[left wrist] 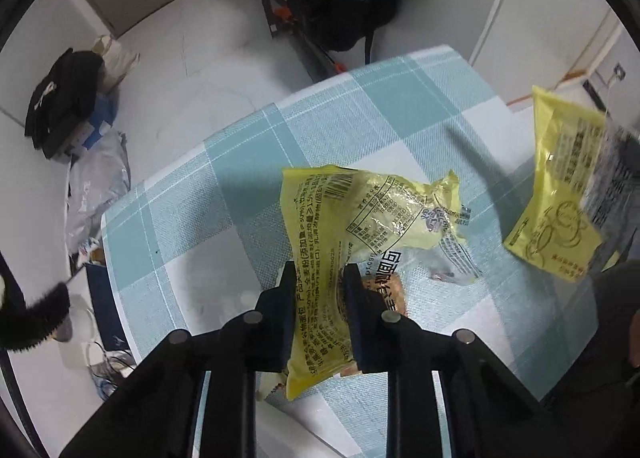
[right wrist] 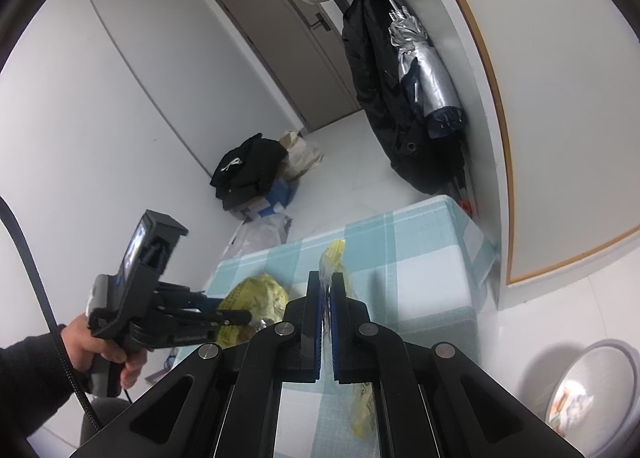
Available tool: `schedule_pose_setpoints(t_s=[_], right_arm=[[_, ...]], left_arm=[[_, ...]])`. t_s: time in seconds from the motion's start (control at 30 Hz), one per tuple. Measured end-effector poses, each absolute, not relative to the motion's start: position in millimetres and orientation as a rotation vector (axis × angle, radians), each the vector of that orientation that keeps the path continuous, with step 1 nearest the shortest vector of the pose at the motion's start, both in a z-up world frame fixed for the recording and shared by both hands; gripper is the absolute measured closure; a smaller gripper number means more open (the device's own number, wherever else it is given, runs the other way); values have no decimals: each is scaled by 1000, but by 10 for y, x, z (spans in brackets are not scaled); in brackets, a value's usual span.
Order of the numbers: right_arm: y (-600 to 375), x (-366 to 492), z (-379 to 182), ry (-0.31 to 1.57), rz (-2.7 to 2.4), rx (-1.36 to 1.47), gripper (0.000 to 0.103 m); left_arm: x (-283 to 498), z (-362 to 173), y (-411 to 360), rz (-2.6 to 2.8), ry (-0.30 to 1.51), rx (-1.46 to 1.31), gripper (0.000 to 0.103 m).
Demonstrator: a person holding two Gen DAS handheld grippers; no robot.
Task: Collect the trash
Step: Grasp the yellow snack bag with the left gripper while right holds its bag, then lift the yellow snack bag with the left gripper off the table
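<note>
Your left hand-held gripper (left wrist: 317,272) clamps yellow bread wrapper (left wrist: 360,209) above checked tabletop (left wrist: 248,161); right hand-held gripper (right wrist: 326,284) pinches second yellow wrapper (right wrist: 334,254).

Crinkled glossy yellow plastic bread wrapper (left wrist: 360,213), printed, partly clear film; second glossy yellow plastic wrapper (left wrist: 560,185) same finish. Teal-and-white checked woven cloth table cover (left wrist: 240,177), matt, ribbed texture. Matt black plastic left gripper (left wrist: 318,278) with dull metal pins; shiny silver foil-like folded umbrella (right wrist: 424,69).

wrapper (left wrist: 360,213) between left jaws: yellow, black print
tablecloth (left wrist: 224,193) beneath jaws: teal-and-white check
gripper fingers (left wrist: 286,310): black
</note>
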State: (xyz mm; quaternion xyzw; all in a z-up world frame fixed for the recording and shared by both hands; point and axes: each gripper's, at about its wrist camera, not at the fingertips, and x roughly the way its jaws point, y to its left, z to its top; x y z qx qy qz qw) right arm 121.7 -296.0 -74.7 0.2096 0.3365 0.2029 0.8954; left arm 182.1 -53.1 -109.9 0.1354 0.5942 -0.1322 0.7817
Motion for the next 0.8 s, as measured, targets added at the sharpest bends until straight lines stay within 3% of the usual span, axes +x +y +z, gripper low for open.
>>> schedule_pose_setpoints(t_s=[0.4, 0.6, 0.8], right_arm=[[-2952, 1203, -763, 711, 405, 439, 100], [-2923, 1209, -778, 715, 406, 428, 100], [-2891, 1177, -776, 706, 423, 423, 100]], left_arm=[[1922, -1051, -225, -344, 1320, -92, 86], [1853, -1016, -109, -320, 1293, -146, 95], [1750, -928, 1, -319, 1230, -188, 96]])
